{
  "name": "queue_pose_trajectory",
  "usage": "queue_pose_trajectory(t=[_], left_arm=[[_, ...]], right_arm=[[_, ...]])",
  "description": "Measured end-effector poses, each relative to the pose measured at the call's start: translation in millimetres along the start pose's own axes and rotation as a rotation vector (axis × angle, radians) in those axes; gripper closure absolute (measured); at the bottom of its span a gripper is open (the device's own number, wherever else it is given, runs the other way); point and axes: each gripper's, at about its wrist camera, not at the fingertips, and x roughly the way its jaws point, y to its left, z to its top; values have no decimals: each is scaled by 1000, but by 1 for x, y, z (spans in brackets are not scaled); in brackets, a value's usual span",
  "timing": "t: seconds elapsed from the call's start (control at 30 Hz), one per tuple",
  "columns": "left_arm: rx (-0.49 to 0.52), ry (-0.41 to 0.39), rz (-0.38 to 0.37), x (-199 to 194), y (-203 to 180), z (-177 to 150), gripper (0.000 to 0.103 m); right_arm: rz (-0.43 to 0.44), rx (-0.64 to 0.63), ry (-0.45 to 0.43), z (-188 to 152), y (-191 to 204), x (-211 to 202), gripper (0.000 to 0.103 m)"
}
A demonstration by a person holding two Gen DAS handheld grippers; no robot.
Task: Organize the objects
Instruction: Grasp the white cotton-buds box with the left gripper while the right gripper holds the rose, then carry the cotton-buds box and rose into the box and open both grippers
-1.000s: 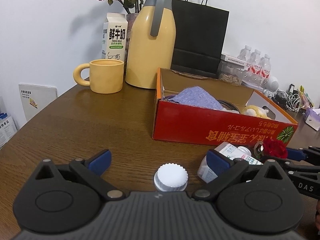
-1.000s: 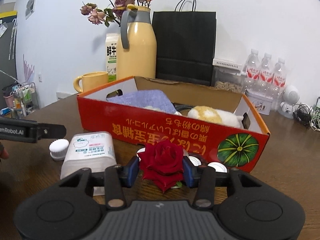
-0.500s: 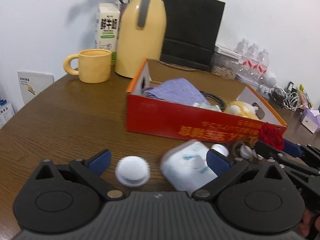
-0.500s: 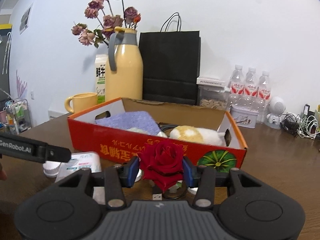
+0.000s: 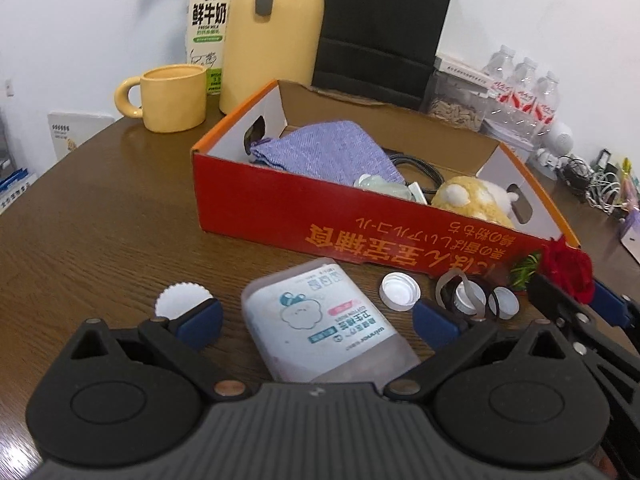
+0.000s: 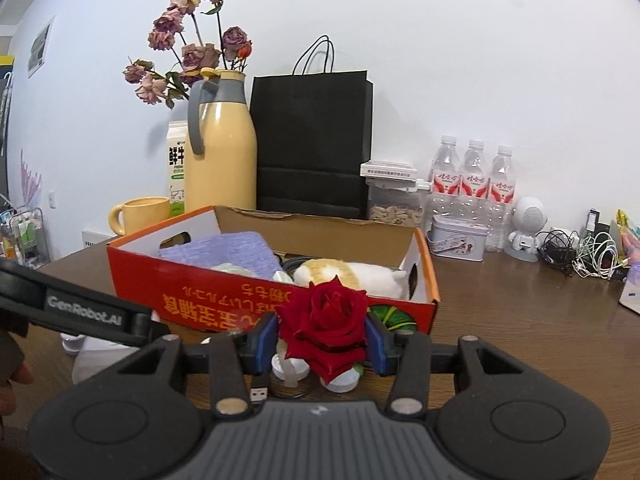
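My right gripper point(image 6: 322, 338) is shut on a red rose point(image 6: 323, 322) and holds it above the table in front of the red cardboard box point(image 6: 224, 300). The rose also shows at the right of the left wrist view point(image 5: 568, 270). My left gripper point(image 5: 318, 322) is open, its fingers on either side of a clear plastic cotton-swab box point(image 5: 324, 320) lying on the table. A white ridged cap point(image 5: 180, 300) lies by the left finger. The red box point(image 5: 360, 224) holds a purple cloth point(image 5: 324, 152), a black cable and a yellow plush toy point(image 5: 468, 200).
Several white bottle caps and rings point(image 5: 460, 300) lie in front of the box. A USB plug point(image 6: 260, 394) lies below the rose. Behind stand a yellow mug point(image 5: 168, 98), a milk carton point(image 5: 206, 28), a yellow thermos point(image 5: 272, 32), a black paper bag point(image 5: 380, 28) and water bottles point(image 6: 474, 184).
My left gripper moved right, from over the white cap to around the cotton-swab box. My right gripper lifted the rose higher and drew back a little.
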Motion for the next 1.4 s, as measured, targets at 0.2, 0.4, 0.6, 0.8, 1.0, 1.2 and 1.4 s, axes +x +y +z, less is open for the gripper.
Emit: queue_pose_trajectory(t=[0.2,0.4,0.6,0.8,1.0,1.2,1.4], left_arm=[[-20,3,66,12,-11,-4,0],[-15,5,102,22,-16,-10,0],[33,-32,85,19,-19,-14,24],[60,-48,50,14,-13,-16,37],[98,-95,6,-1,-7,-17,37],[121,-128,-48,-17,-4,-9,37],[142,-194,-95,-34,-1,14,37]], right_arm=[[5,-3,-9,0,-1,-3,58],[11,-7,-15,-1,0,-6,58],[11,-9,-14,-1,1,-6,58],[11,-13,-9,-3,2,-6,58],[8,-17,-2,-3,3,-5,58],[11,-26,-26,-1,6,-9,58],[24,-38,-54,12,9,-10,58]])
